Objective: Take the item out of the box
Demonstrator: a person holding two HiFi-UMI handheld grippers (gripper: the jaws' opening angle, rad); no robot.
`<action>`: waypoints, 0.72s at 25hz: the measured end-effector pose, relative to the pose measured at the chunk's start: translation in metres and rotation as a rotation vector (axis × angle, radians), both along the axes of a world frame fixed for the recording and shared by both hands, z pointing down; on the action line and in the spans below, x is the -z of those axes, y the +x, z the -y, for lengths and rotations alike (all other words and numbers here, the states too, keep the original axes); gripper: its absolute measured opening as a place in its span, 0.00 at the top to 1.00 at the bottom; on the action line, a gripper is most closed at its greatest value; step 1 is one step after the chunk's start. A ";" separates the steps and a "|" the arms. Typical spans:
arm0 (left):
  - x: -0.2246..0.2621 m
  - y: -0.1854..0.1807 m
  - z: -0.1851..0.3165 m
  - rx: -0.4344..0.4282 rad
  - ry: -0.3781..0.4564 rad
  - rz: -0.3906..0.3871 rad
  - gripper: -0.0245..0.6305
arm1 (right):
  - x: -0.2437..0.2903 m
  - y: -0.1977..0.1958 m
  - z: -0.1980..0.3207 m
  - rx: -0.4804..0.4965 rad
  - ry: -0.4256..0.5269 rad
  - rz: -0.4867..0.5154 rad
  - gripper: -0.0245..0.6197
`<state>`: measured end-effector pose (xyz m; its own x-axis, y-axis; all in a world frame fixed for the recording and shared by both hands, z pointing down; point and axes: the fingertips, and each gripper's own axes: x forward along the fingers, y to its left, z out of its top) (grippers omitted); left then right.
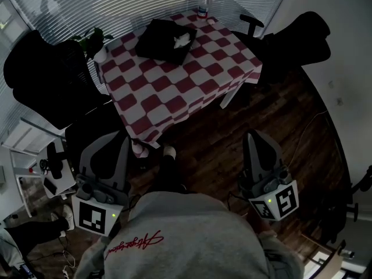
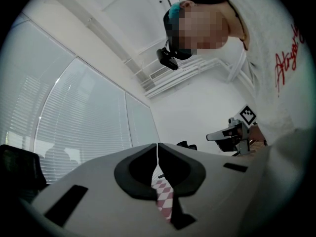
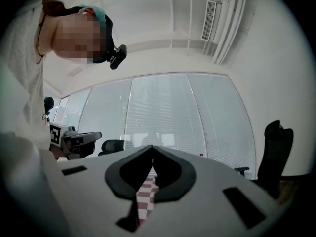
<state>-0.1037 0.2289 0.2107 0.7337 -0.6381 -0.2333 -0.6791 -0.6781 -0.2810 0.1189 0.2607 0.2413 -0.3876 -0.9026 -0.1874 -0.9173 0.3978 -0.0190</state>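
A black box [image 1: 163, 38] lies on the far part of a table with a red and white checked cloth [image 1: 174, 80], and a white item [image 1: 182, 39] shows inside it. Both grippers hang well short of the table, close to the person's body. My left gripper [image 1: 115, 135] is shut with nothing in it; its jaws meet in a thin line in the left gripper view [image 2: 157, 145]. My right gripper [image 1: 253, 133] is also shut and empty [image 3: 151, 146]. A strip of the checked cloth [image 2: 163, 195] shows through the jaw gap.
A bottle [image 1: 204, 3] stands at the table's far edge and a potted plant [image 1: 94, 44] at its left corner. Black office chairs stand to the left [image 1: 49, 77] and right [image 1: 296, 39]. Wooden floor [image 1: 232, 127] lies between me and the table. Blinds cover the windows.
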 end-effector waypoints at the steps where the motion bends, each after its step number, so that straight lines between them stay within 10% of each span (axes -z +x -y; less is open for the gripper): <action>1: 0.000 0.000 0.005 -0.002 0.001 -0.001 0.93 | 0.000 0.000 0.004 -0.002 0.000 -0.002 0.95; 18: -0.005 0.007 0.094 -0.024 0.003 -0.014 0.93 | -0.002 0.007 0.084 -0.028 0.008 -0.010 0.95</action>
